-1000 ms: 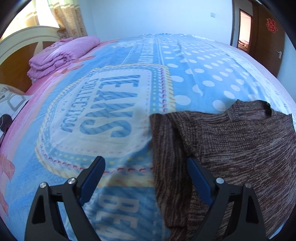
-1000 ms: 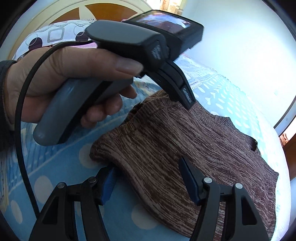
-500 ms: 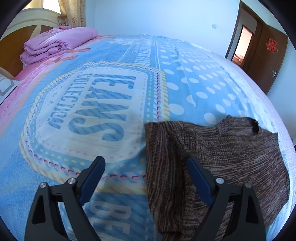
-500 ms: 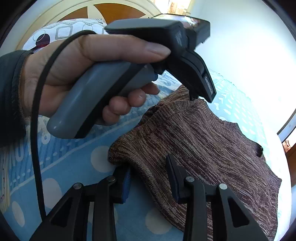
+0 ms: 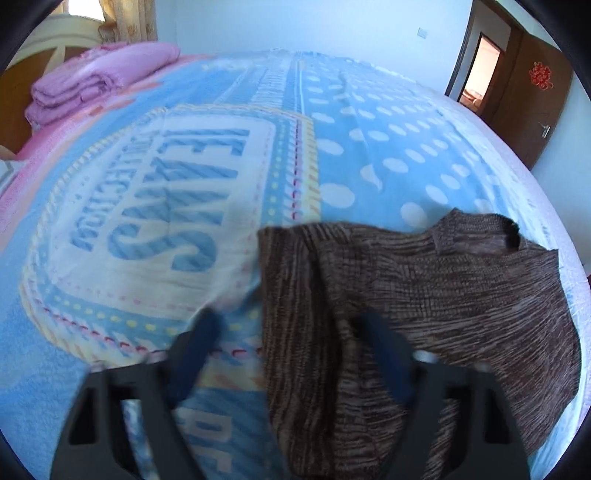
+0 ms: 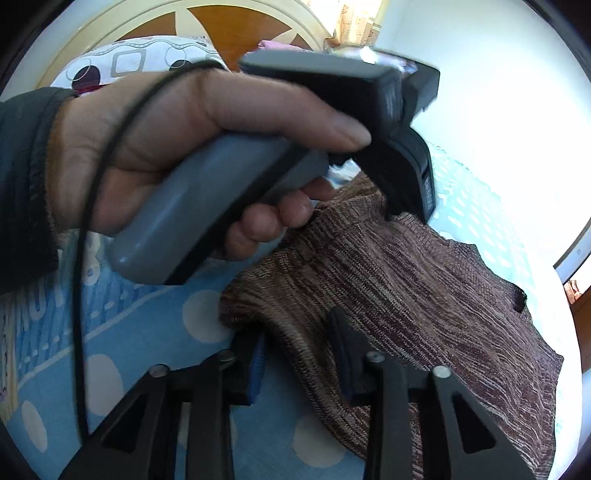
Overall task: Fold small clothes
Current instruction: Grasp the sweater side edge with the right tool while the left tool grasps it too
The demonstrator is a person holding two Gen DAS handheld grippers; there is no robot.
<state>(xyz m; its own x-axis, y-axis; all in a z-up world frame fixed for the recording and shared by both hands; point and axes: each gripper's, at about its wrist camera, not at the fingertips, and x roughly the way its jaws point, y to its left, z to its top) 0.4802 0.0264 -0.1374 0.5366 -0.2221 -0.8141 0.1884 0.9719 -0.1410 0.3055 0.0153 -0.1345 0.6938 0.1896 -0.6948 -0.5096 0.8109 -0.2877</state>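
A small brown knit sweater [image 5: 443,291] lies on the blue bedspread [image 5: 207,192], its collar at the far right and a folded strip along its left edge. My left gripper [image 5: 288,332] hovers over that left edge with its jaws apart around the strip, blurred. In the right wrist view the sweater [image 6: 424,295] lies ahead. My right gripper [image 6: 299,343] has its jaws narrowed around the sweater's near hem but not pressed shut. The left gripper [image 6: 410,206], held in a hand, points down at the sweater's far edge.
A folded pink blanket [image 5: 96,81] lies at the bed's far left by the headboard [image 6: 229,26]. A patterned pillow [image 6: 140,62] sits by the headboard. A brown door [image 5: 532,92] stands at the far right.
My left gripper has lowered toward the sweater's left edge and its jaws have narrowed. My right gripper's jaws have closed in around the near hem.
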